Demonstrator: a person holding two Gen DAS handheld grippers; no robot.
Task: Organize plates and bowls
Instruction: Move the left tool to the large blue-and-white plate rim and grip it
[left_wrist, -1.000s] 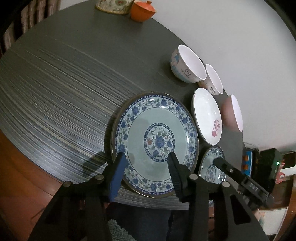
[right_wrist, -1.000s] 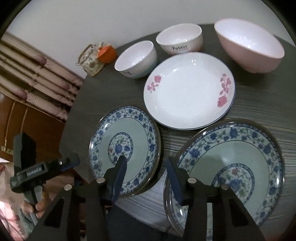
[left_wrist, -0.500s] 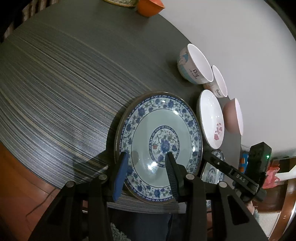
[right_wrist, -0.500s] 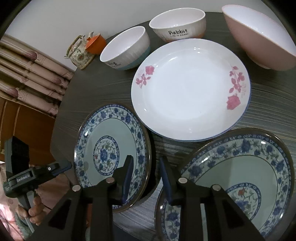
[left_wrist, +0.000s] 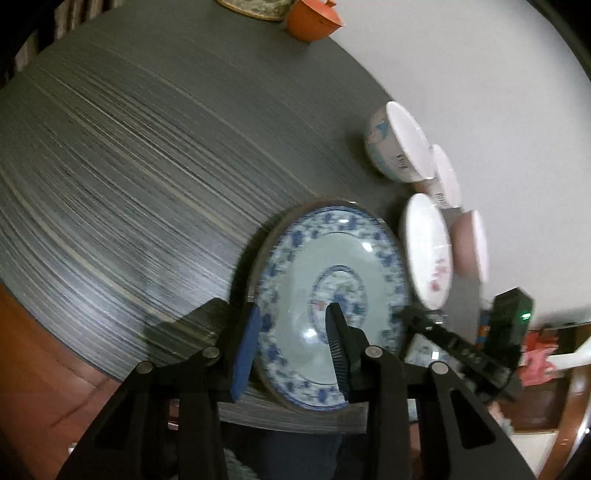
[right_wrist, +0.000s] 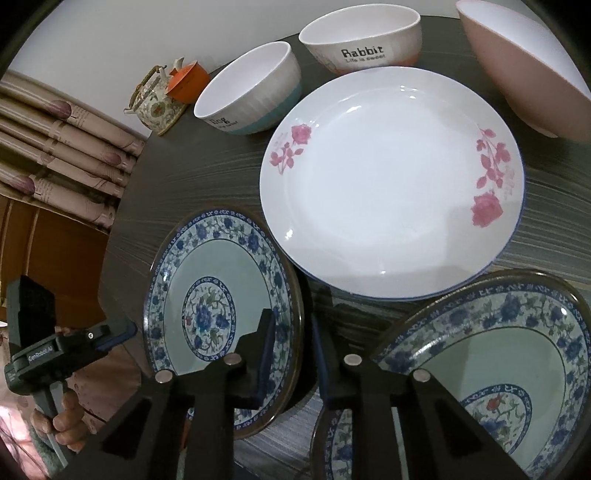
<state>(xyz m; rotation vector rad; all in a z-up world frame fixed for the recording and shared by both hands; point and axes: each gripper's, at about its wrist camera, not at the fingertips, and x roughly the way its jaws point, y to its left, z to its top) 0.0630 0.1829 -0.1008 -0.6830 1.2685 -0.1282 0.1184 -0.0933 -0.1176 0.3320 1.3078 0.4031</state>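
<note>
A blue floral plate (left_wrist: 332, 295) lies near the front edge of the dark round table (left_wrist: 147, 147). My left gripper (left_wrist: 291, 325) is open, one finger over its left rim and one above its centre. My right gripper (right_wrist: 291, 339) is open and straddles the right rim of the same plate (right_wrist: 214, 295). A second blue floral plate (right_wrist: 498, 350) lies to the right. Behind them lies a white rose plate (right_wrist: 388, 184). A "Dog" bowl (right_wrist: 251, 92), a "Rabbit" bowl (right_wrist: 362, 37) and a pink bowl (right_wrist: 524, 66) stand at the back.
A patterned teapot (right_wrist: 155, 103) and an orange cup (right_wrist: 186, 79) stand at the table's far left, near a curtain. The table's front edge (left_wrist: 295, 410) runs just under both grippers. A white wall rises behind the bowls.
Both grippers have moved forward onto the left blue plate. The left one now reaches over its rim, the right one straddles its right rim. The left view is blurred by motion.
</note>
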